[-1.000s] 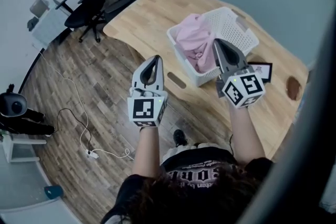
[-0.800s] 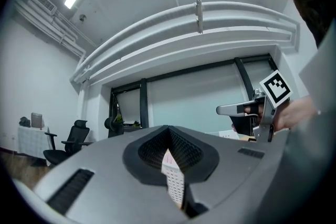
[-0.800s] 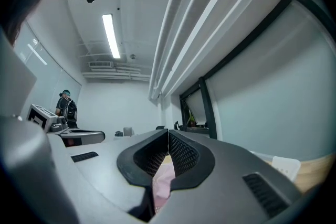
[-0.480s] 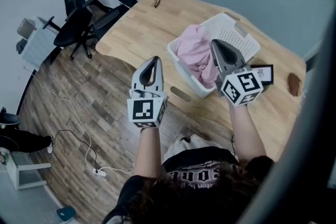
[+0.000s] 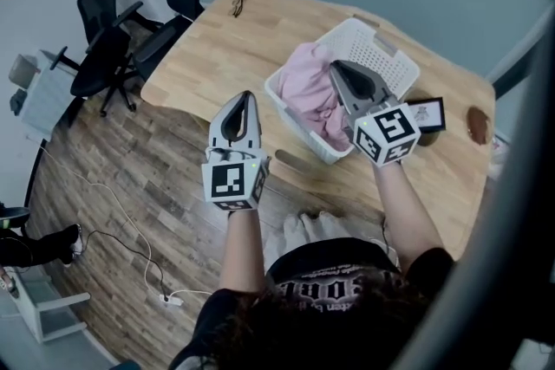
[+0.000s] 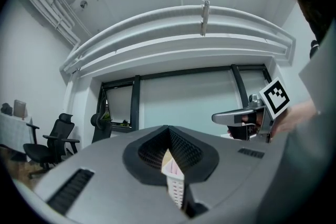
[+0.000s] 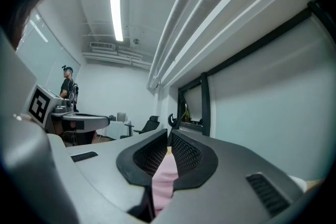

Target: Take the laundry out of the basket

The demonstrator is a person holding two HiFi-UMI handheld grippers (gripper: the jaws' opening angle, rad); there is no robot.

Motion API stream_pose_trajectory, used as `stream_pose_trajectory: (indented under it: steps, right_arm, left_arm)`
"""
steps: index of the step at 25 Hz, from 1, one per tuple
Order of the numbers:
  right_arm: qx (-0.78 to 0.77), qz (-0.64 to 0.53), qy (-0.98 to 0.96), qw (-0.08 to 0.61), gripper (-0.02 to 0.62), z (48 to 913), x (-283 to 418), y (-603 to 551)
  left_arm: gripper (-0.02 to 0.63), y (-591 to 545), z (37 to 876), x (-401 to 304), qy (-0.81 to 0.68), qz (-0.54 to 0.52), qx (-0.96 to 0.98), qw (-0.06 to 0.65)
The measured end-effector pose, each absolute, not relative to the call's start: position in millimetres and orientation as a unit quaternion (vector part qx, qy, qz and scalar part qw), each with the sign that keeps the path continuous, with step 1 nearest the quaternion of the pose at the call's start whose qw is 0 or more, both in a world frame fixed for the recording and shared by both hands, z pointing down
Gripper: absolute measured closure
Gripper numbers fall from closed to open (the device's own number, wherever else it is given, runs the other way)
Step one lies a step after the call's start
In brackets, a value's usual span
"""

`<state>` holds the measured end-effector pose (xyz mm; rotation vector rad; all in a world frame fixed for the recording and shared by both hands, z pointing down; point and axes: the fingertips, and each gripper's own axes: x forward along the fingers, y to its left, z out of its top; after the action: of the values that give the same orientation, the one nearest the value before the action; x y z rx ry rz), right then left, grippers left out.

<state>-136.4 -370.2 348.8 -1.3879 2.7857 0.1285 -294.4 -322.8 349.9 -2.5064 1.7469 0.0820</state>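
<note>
A white laundry basket (image 5: 381,56) stands on the wooden table (image 5: 217,56), with pink laundry (image 5: 305,82) heaped in its left half. My right gripper (image 5: 335,66) hovers over the basket, pointing across the pink cloth, jaws shut and empty. In the right gripper view that gripper (image 7: 169,137) shows pink laundry (image 7: 164,181) only through the slit under its closed tips. My left gripper (image 5: 246,97) is held off the table's near edge, left of the basket, shut and empty. Under the left gripper (image 6: 168,131), a strip of basket (image 6: 176,191) shows.
A black-framed card (image 5: 425,113) and a brown object (image 5: 477,124) lie on the table right of the basket. A small dark item (image 5: 236,9) lies at the far left corner. Office chairs (image 5: 108,48) stand beyond on the wood floor, where a cable (image 5: 130,243) trails.
The right gripper has drifted a little left and further over the basket. The left gripper has hardly moved. Both stayed shut, and the head view has swung.
</note>
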Motion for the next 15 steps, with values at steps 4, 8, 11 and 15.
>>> stream_pose_trajectory:
  steps: [4,8,11,15]
  right_arm:
    - [-0.436,0.046,0.899,-0.004,0.563,355,-140,-380]
    - [-0.414,0.045,0.909,-0.024,0.477,361,-146,-391]
    - [-0.39,0.049,0.919,-0.029,0.362,363,-155,-397]
    - [-0.378,0.045,0.924,-0.042,0.256,371,-166,-410]
  left_arm:
    - [0.609,-330,350,-285,0.561,0.023,-0.826,0.044]
    - [0.609,-338,347,-281,0.559,0.03,-0.827,0.052]
    - [0.609,-343,347,-281,0.56,0.028,-0.826,0.056]
    - [0.609,-349,346,-286,0.571,0.03,-0.818,0.057]
